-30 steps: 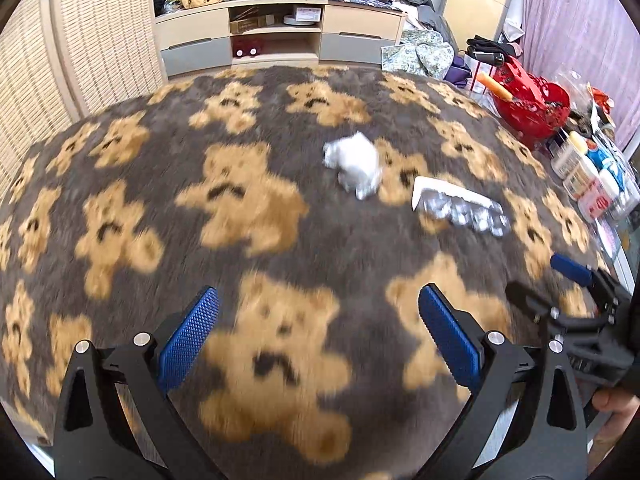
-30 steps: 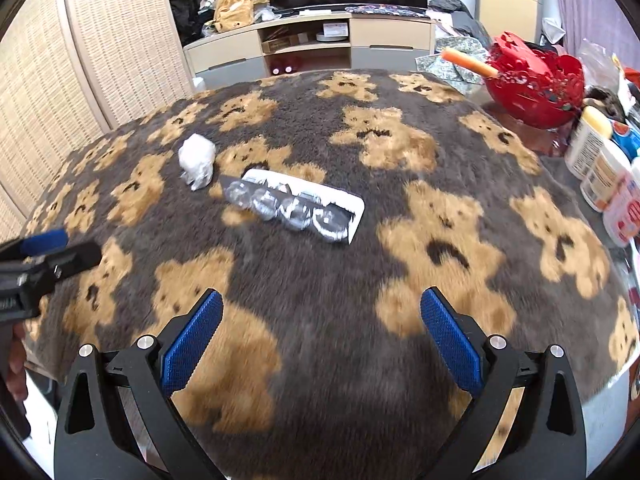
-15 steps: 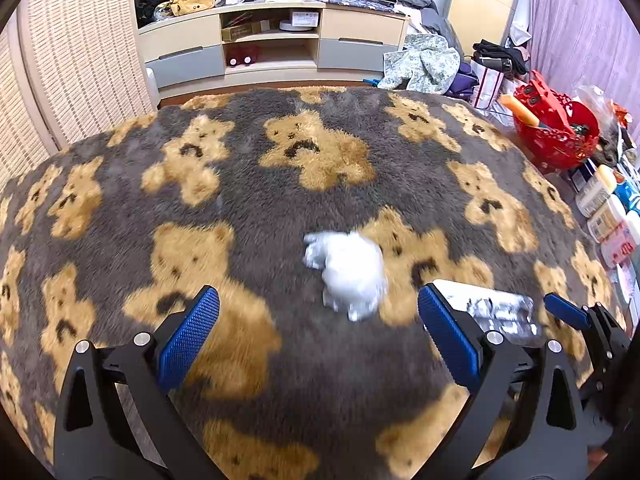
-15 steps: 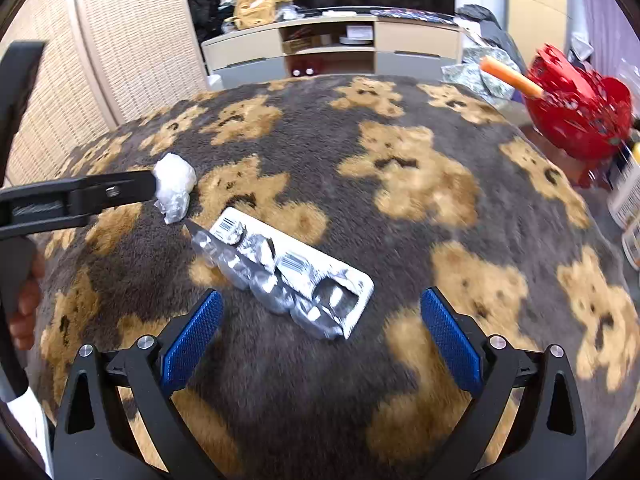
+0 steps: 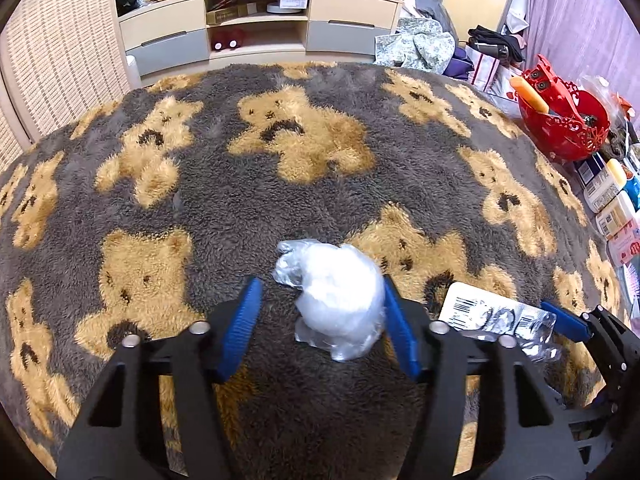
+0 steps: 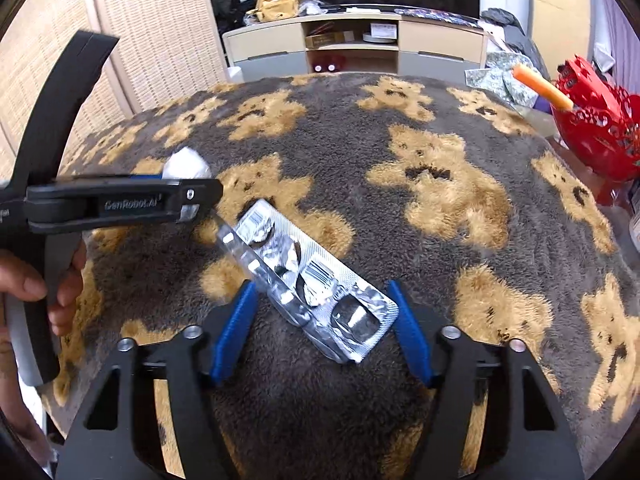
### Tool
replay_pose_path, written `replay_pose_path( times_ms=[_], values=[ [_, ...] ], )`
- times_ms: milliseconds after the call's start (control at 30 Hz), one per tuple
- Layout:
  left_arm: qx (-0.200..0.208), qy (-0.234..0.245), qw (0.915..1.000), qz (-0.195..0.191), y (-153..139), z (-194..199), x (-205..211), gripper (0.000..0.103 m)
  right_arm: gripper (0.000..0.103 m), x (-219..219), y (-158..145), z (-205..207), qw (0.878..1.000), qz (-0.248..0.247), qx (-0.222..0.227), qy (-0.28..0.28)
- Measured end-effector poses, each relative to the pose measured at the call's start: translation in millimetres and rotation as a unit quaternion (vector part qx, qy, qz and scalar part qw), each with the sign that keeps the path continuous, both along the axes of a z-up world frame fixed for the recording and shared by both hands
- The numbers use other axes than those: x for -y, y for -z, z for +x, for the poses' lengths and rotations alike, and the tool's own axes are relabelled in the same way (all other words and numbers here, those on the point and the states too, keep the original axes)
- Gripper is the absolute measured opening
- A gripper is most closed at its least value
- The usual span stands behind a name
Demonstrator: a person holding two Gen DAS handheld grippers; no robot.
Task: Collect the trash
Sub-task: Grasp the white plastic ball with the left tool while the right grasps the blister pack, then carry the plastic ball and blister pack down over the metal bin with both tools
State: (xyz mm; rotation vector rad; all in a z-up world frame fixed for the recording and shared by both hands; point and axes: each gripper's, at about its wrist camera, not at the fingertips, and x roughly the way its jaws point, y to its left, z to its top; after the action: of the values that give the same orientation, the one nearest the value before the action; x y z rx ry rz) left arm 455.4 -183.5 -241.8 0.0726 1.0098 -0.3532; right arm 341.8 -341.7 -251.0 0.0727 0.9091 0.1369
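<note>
A crumpled white plastic wad [image 5: 340, 296] lies on the teddy-bear blanket [image 5: 280, 184]. My left gripper [image 5: 320, 328] sits around it, half closed; the right pad touches it and the left pad stands apart. The wad also shows in the right wrist view [image 6: 187, 168], behind the left gripper's finger. A silver empty blister pack [image 6: 308, 280] lies on the blanket [image 6: 440, 200]. My right gripper [image 6: 320, 328] straddles its near end, half closed, pads close to its edges. The pack also shows in the left wrist view [image 5: 496, 320].
A red basket [image 5: 564, 128] with an orange stick stands at the blanket's right edge, with several bottles [image 5: 612, 200] beside it. A TV cabinet [image 5: 260, 28] and a wicker screen [image 5: 52, 60] stand beyond. The basket also shows in the right wrist view [image 6: 600, 132].
Both grippers moved forward and down onto the trash and narrowed: the left one now surrounds the plastic wad, the right one the blister pack's near end.
</note>
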Motion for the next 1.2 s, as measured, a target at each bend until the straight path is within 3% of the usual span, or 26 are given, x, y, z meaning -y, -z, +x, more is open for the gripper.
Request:
replay_pose_path(
  times_ms=[67,100,233,633,967,1200],
  values=[
    [0.000,0.003,1.0000,-0.003,-1.1,-1.4,-2.6,0.037,0.064,-3.6,-0.9,-2.5,1.000,-0.003,0.000,-0.005],
    [-0.001,0.006,1.0000,-0.003,-1.7,-2.9,-4.3,0.028,0.057,-5.8,-1.8,-4.8,1.000,0.000,-0.002,-0.010],
    [0.001,0.013,0.9999,-0.001,-3.5,-12.5,-12.7,0.023,0.057,-17.6,-4.7,-14.0,1.000,0.001,-0.008,-0.026],
    [0.008,-0.004,0.9999,0.014,-23.4,-80.4,-67.0,0.022,0.056,-50.9,-17.1,-64.7,0.999,0.008,-0.023,-0.020],
    [0.042,-0.009,0.9989,-0.017,-81.2,-202.3,-111.8,0.022,0.056,-68.9,-73.1,-152.7,1.000,0.021,0.012,0.004],
    [0.051,-0.006,0.9982,-0.030,-89.6,-285.2,-135.2,0.022,0.056,-82.5,-97.3,-213.9,0.999,0.025,0.034,0.012]
  ],
)
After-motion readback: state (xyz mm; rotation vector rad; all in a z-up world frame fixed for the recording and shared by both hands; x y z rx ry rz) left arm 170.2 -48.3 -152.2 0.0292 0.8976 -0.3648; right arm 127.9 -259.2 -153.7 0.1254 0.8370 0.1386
